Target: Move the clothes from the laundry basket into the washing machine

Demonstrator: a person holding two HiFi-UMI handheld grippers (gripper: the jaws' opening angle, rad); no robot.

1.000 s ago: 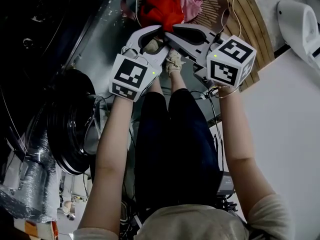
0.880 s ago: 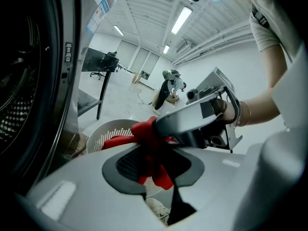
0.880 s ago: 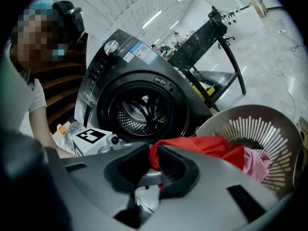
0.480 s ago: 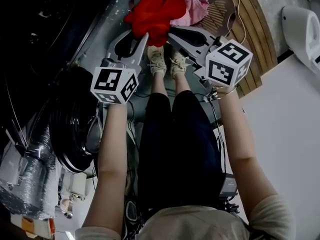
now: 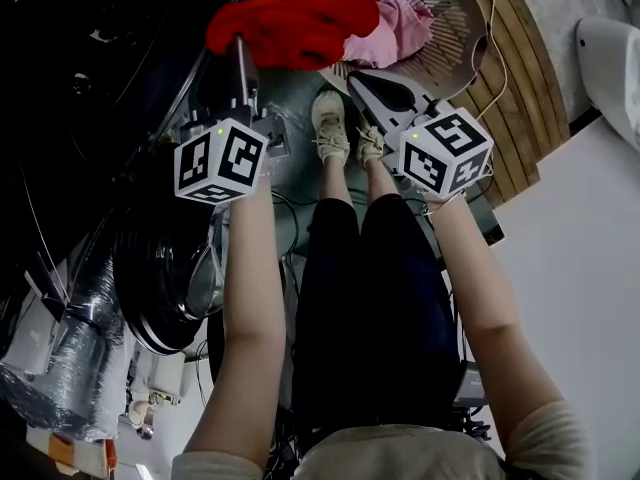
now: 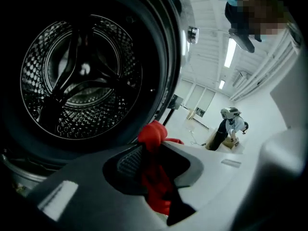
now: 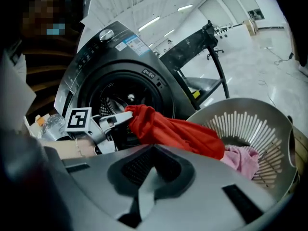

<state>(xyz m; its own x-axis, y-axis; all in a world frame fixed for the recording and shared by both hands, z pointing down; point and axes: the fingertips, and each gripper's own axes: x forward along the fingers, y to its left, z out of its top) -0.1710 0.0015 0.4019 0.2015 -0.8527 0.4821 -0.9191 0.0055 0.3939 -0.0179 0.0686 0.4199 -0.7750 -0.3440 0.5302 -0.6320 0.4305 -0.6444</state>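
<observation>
change: left gripper [image 5: 238,58] swings red garment [image 5: 300,23] from laundry basket [image 5: 455,43] toward washing machine drum [image 6: 82,76], fingers just tightening on it | right gripper [image 5: 362,83]: fingers clenched, empty | pink garment [image 5: 402,16] lies in the laundry basket | judged: first load nearly in

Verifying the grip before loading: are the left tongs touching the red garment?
Touching. The left gripper view shows the left tongs, jaws just closing further, pinching the red garment between them.
</observation>
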